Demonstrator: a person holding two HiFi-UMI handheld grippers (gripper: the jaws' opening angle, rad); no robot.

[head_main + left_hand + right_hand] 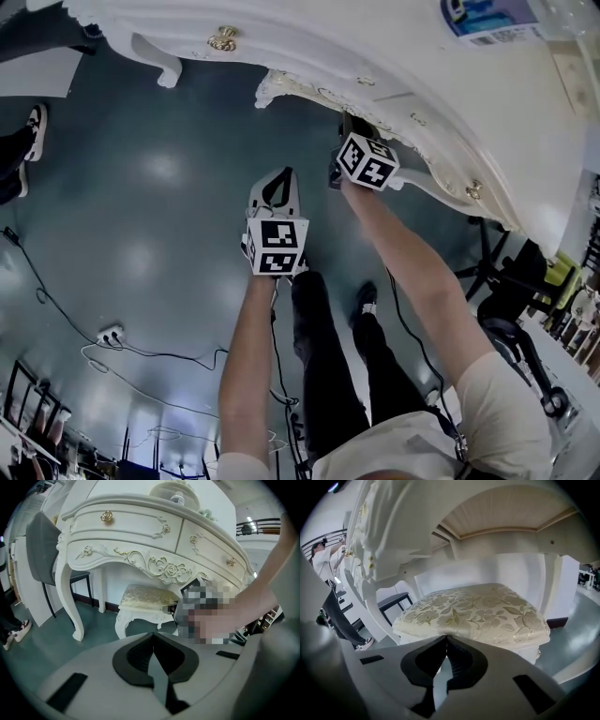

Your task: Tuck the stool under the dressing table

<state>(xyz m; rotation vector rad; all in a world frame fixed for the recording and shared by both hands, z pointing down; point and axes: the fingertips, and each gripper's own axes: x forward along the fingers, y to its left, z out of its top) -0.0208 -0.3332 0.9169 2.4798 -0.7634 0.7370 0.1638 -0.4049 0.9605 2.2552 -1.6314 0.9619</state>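
Left tool [153, 641] was held shut, empty; right tool [446, 641], also shut w/ nothing gripped, was set at stool [478, 609] seat edge. Stool was seen under tabletop [506, 517]; tuck judged approx. done, only a short push needed.

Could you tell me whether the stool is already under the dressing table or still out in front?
Under it: the stool stands beneath the dressing table, whose underside spans overhead.

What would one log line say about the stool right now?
stool: under dressing table | right hand-held gripper: shut, at stool's front edge | left hand-held gripper: shut, empty, away from stool
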